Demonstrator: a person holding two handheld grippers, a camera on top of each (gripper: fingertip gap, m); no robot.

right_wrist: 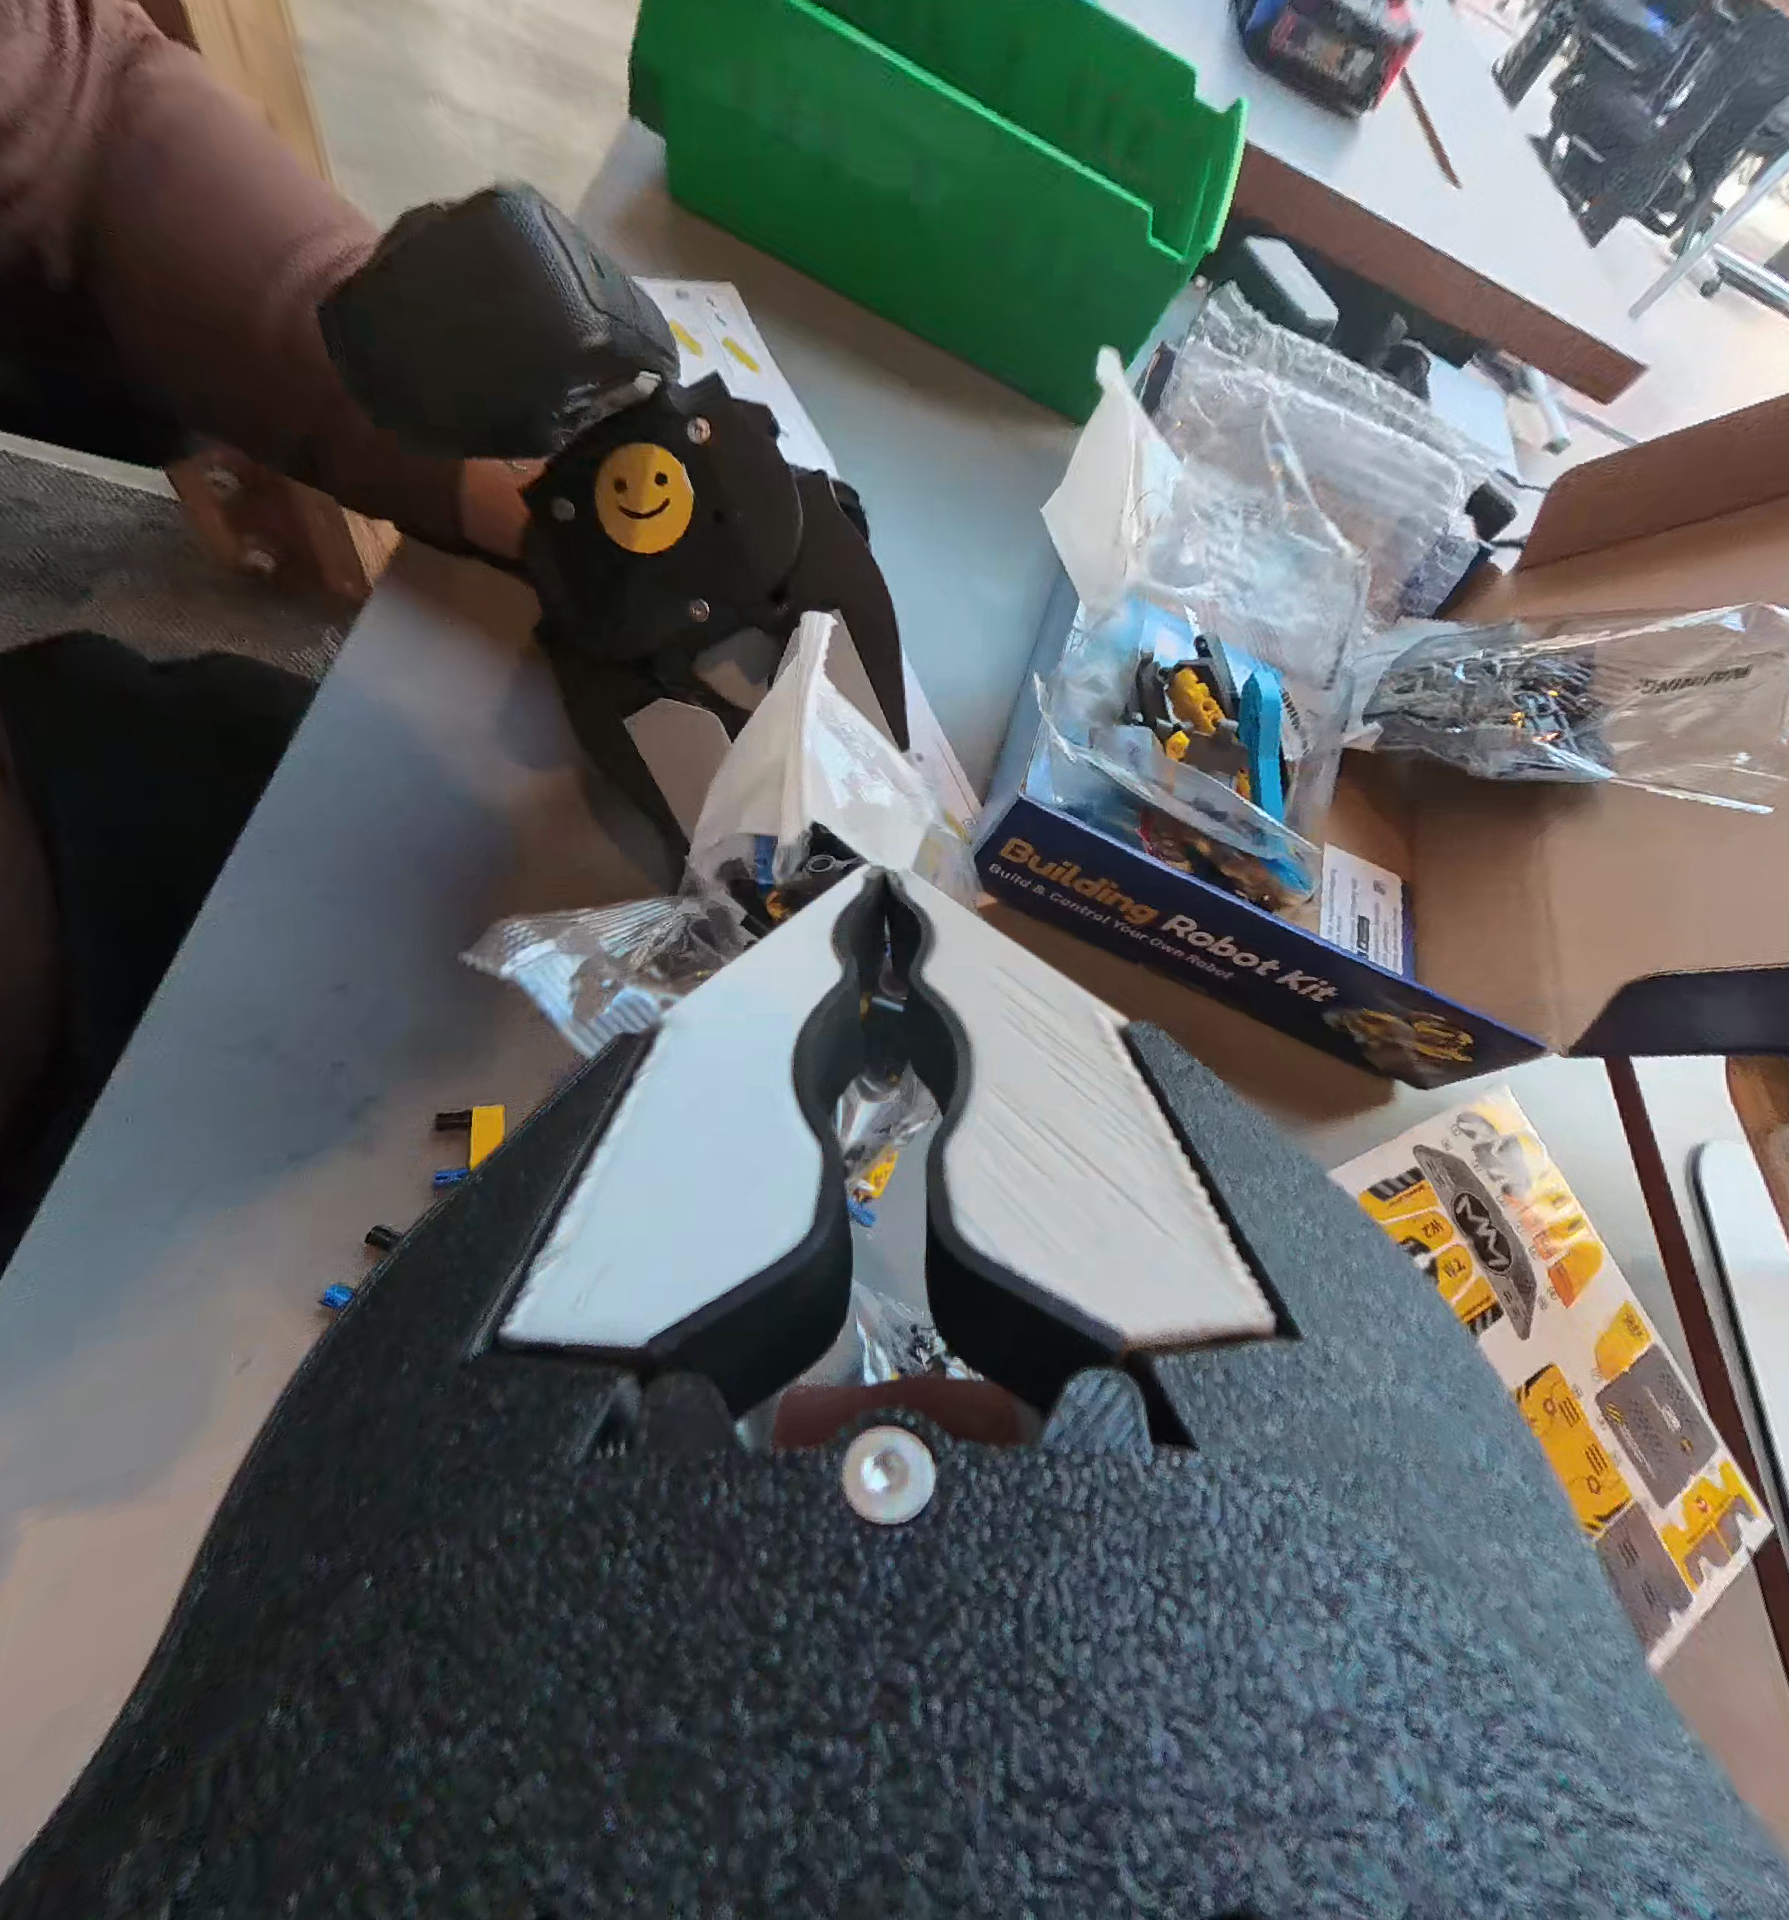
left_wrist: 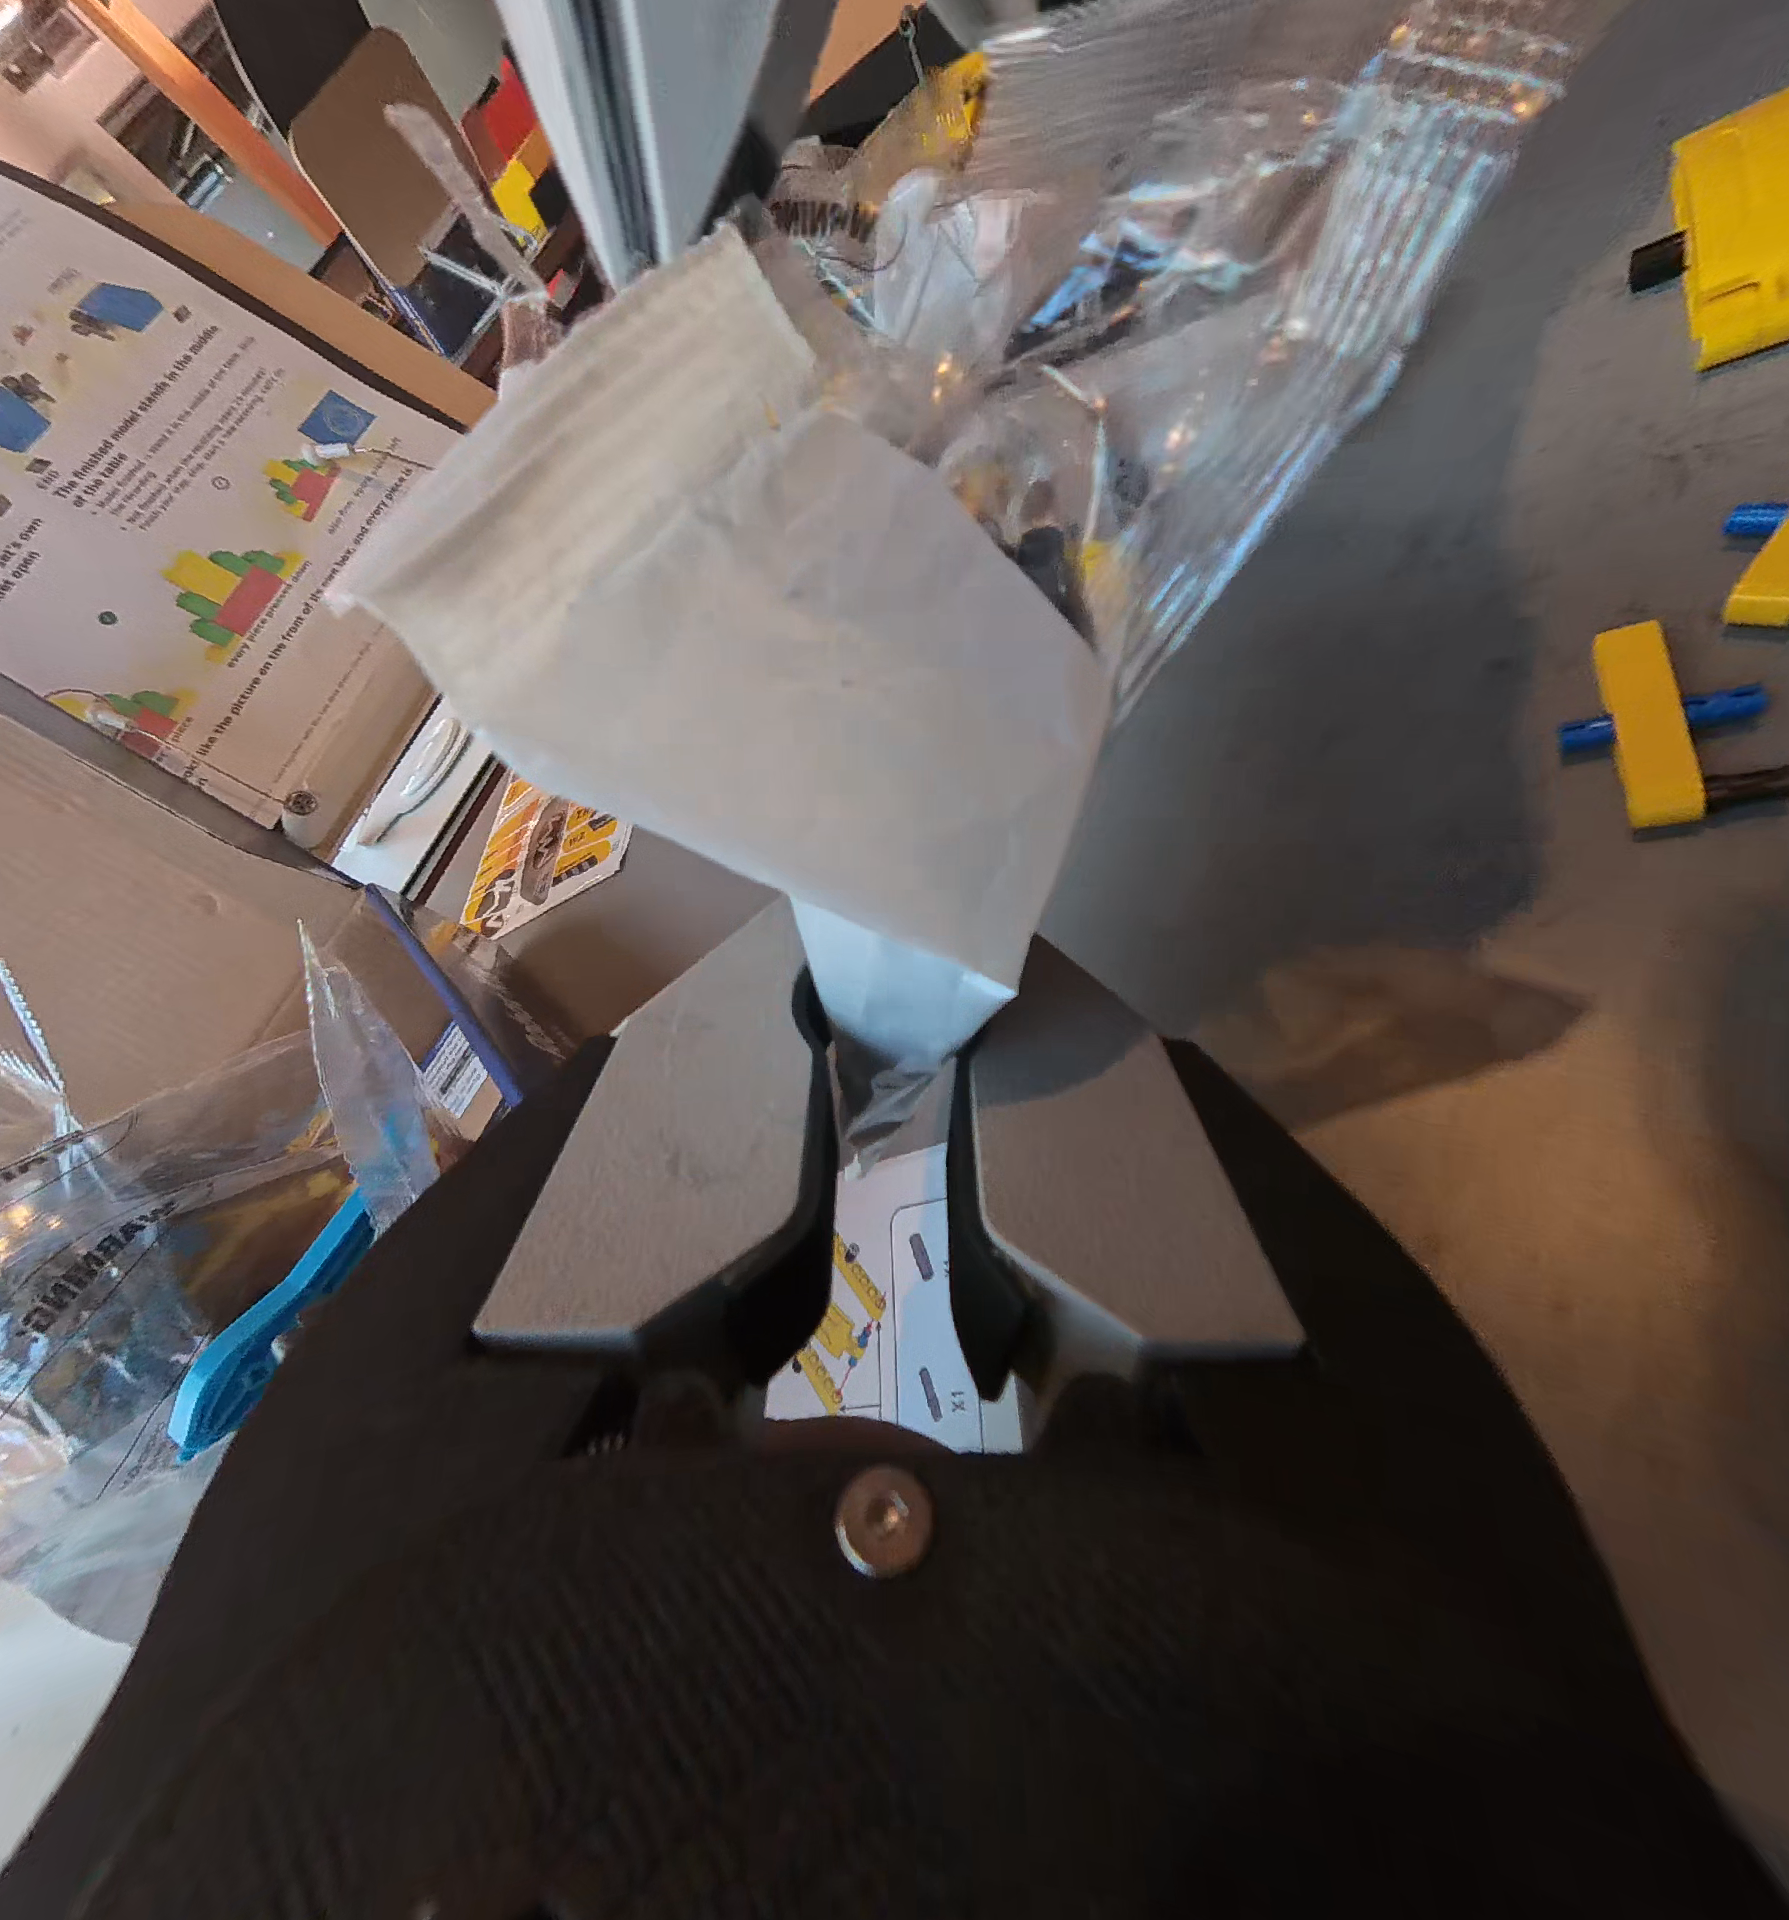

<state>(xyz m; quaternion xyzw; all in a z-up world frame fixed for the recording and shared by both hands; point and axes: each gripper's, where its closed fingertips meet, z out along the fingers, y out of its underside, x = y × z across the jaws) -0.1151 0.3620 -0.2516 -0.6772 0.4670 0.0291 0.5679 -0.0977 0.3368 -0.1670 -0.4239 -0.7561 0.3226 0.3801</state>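
A plastic bag of small black, yellow and blue parts, clear with a white end (left_wrist: 765, 644), is stretched between both grippers above the grey table (left_wrist: 1389, 727). My left gripper (left_wrist: 895, 1023) is shut on the bag's white end; the clear part (left_wrist: 1233, 312) fans out beyond it. My right gripper (right_wrist: 885, 894) is shut on the clear plastic of the same bag (right_wrist: 599, 956). The left gripper (right_wrist: 781, 779), with a yellow smiley disc, faces it in the right wrist view and grips the white end (right_wrist: 817, 748). Loose yellow beams and blue pins (left_wrist: 1648, 738) lie on the table.
A blue kit box (right_wrist: 1233, 966) holding more parts bags sits against an open cardboard box (right_wrist: 1596, 883). A green bin (right_wrist: 921, 187) stands at the back. A sticker sheet (right_wrist: 1555, 1351) lies to the right and a booklet (right_wrist: 724, 343) under the left gripper. Small pieces (right_wrist: 474, 1132) lie near the table's left edge. Across from one pair of fingers to the other is roughly 9 centimetres.
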